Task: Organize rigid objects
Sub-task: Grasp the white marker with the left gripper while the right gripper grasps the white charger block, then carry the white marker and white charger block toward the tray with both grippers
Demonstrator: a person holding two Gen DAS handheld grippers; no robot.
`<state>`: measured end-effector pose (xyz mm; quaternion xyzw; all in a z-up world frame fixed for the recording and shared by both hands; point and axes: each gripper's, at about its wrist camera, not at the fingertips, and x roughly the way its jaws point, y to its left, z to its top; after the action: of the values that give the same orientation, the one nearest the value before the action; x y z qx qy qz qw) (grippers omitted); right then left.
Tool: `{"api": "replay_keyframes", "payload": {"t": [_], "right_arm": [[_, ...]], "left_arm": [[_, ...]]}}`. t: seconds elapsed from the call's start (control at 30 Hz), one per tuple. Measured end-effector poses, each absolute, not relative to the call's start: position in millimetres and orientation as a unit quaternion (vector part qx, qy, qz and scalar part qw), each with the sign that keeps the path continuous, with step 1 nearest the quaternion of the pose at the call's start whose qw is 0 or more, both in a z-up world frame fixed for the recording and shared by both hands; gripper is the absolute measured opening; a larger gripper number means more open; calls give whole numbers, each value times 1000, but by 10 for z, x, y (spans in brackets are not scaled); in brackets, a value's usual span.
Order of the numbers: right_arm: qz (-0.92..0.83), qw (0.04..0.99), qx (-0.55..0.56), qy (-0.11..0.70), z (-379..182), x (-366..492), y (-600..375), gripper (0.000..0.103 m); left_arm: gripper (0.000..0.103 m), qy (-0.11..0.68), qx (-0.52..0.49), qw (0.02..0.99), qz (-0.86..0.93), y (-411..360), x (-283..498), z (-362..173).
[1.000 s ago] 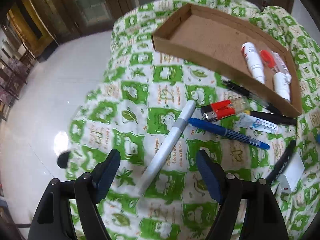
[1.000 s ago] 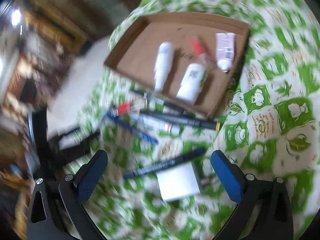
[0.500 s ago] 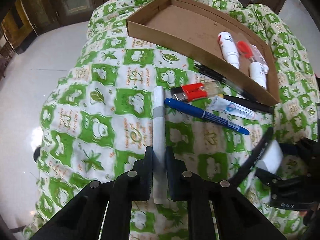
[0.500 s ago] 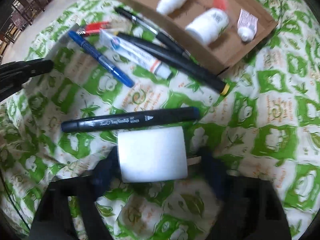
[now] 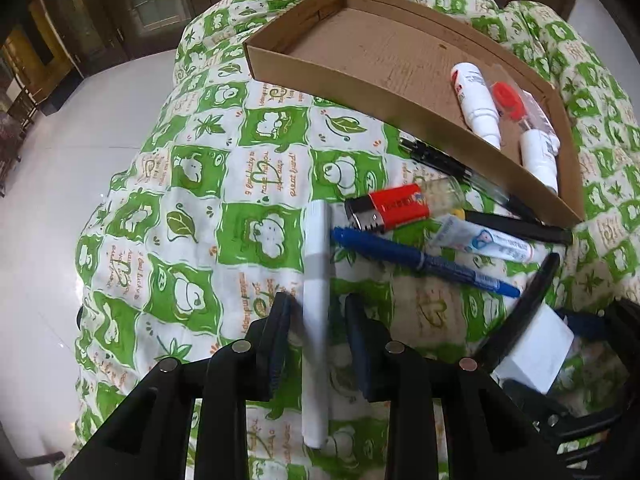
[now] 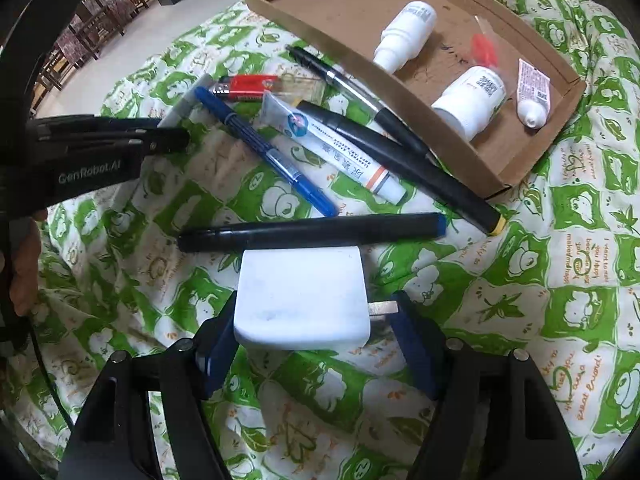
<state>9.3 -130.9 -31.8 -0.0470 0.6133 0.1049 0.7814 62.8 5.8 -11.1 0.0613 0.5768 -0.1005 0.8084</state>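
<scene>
- Since half a second ago, the left hand-held gripper (image 5: 316, 312) has loosened: its jaws, then pressed against the white marker (image 5: 316, 280), now stand slightly apart on either side of it, with a thin gap at each pad.
- That marker lies on the green-and-white cloth (image 5: 192, 208), its near end between the left fingers and its capped far end pointing toward the red lighter (image 5: 394, 206).
- The right hand-held gripper (image 6: 316, 320) has closed in on the white block (image 6: 302, 300); its left pad touches the block's side, while the right finger sits against a small metal prong on the block's right.
- The block's far edge touches the black art marker (image 6: 312, 230), which lies crosswise.
- Farther off lie the blue pen (image 6: 266, 146), the ointment tube (image 6: 332, 150) and two black pens, crowded together against the near wall of the cardboard tray (image 6: 328, 28).
- Inside the tray, two white bottles (image 6: 468, 102), a red-capped item and a small tube sit at its right end; its left half is bare.
- Open cloth lies to the right of the block.
</scene>
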Motion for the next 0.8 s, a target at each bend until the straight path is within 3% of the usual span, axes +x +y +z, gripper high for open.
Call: {"api": "replay_keyframes", "payload": {"t": [0.07,0.37,0.57,0.8], "right_arm": [[105,780,-46,615,-386,123,-1296,72],[159,815,79,551,23,177,-1684,71],[160,849,64,499,298,135,-1671,72],[163,787,16,595,-123,172,-1392,73]], "left_arm": [[12,573,56,811,-101,69,649,-108],[12,568,-16,809,-149,193,434,-9],[12,581,1,800,-149,79,432,-88],[12,583,1,799,-146,91,458,-116]]}}
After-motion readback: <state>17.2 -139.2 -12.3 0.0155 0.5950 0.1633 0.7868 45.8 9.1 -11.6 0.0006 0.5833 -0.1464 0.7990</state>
